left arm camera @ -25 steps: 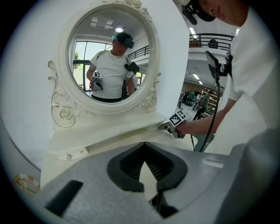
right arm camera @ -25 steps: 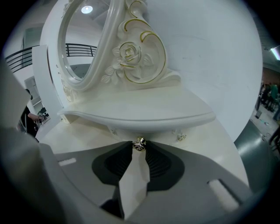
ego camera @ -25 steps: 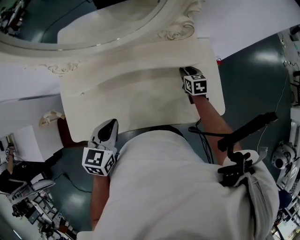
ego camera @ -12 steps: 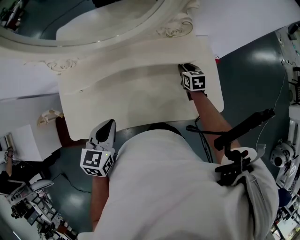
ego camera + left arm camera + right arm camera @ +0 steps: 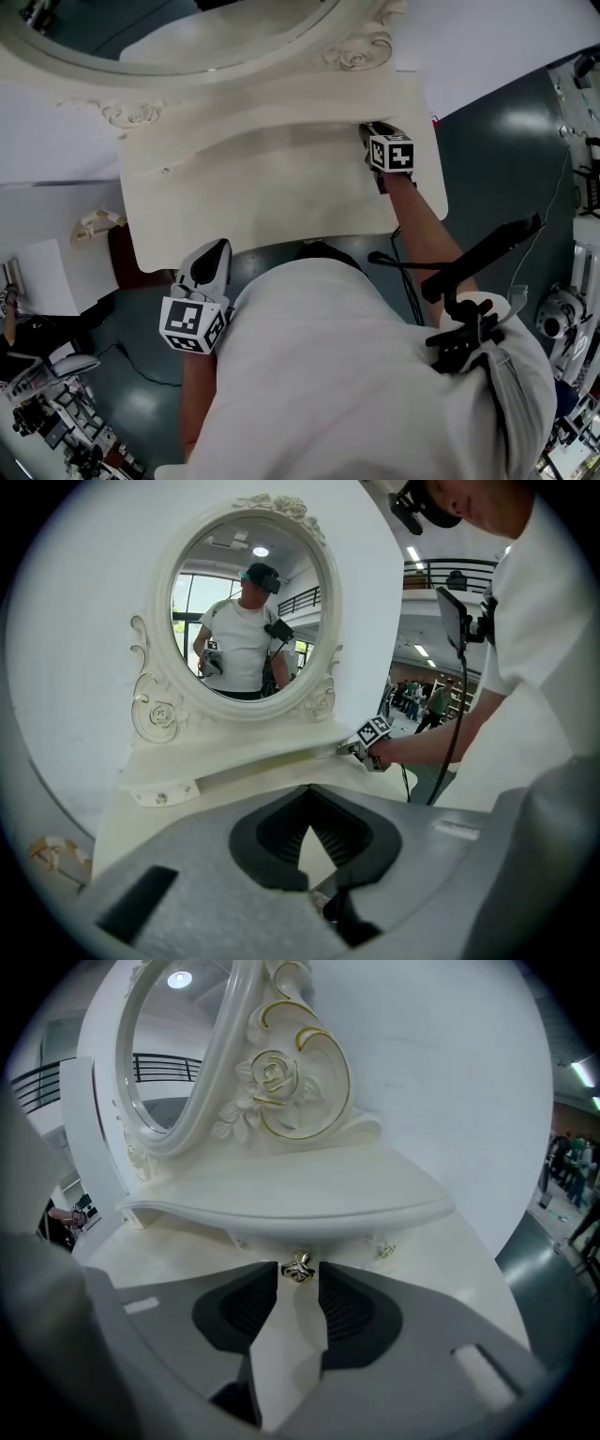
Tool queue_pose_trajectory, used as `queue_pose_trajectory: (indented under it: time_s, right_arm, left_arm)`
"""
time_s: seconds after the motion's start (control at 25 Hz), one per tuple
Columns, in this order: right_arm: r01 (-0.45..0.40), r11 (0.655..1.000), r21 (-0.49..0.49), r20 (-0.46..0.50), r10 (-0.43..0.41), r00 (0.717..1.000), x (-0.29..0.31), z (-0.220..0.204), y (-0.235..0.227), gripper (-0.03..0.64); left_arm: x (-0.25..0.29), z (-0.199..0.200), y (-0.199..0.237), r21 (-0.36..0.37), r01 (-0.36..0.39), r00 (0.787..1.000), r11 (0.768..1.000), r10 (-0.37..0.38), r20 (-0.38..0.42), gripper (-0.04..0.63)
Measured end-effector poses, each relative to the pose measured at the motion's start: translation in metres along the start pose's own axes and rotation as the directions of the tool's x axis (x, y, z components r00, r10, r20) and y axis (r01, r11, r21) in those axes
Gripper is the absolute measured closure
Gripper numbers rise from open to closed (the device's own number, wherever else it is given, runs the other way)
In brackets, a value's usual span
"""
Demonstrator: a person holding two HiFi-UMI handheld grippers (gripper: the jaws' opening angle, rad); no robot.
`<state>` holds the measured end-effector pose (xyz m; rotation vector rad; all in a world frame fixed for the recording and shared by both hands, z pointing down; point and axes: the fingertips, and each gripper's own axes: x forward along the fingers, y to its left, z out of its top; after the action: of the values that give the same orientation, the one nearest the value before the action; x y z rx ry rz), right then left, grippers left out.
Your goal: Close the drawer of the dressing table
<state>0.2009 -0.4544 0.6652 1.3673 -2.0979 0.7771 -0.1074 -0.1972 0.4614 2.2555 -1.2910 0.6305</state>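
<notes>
Right gripper view showed the right gripper [image 5: 299,1272] with its jaws apart, having just been opening, and the small metal knob [image 5: 298,1267] of the drawer [image 5: 330,1244] sitting between their tips, seemingly untouched. The drawer sat low under the overhanging shelf lip [image 5: 281,1213] of the white dressing table [image 5: 441,1269], and it looked pushed in, though shadow made that hard to judge. A carved rose with gilt lines [image 5: 272,1077] stood above, beside the oval mirror [image 5: 159,1044]. Only the left gripper view caught the person's reflection [image 5: 239,635] in the glass and distant people [image 5: 412,700] in a hall. Head view showed the left gripper [image 5: 221,247] off the table's near edge, jaws together on nothing, and a black-and-white marker cube [image 5: 392,155].
</notes>
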Motion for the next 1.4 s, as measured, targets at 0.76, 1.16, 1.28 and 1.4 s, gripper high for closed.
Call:
queue_pose_trajectory:
  time_s: [0.76,1.16,1.28,1.4]
  right_arm:
    - [0.079,0.997,-0.021,-0.007,-0.079,0.997,-0.071,-0.059,0.059,0.586]
    - [0.038,0.998,-0.045,-0.033,-0.04,0.999,-0.128,-0.109,0.134,0.615]
    - [0.009,0.998,-0.057,-0.041,-0.011,0.999,-0.144,-0.125,0.163,0.615]
    - [-0.018,0.998,-0.065,-0.045,0.015,0.999,-0.158,-0.139,0.188,0.615]
  left_arm:
    - [-0.076,-0.061,0.012,-0.016,0.048,0.998,0.999,-0.047,0.045,0.592]
    - [-0.127,-0.099,0.008,0.005,0.082,0.994,0.997,-0.082,0.072,0.592]
    - [-0.143,-0.111,0.009,0.01,0.089,0.993,0.996,-0.09,0.072,0.592]
    - [-0.155,-0.122,0.008,0.015,0.098,0.992,0.995,-0.099,0.074,0.592]
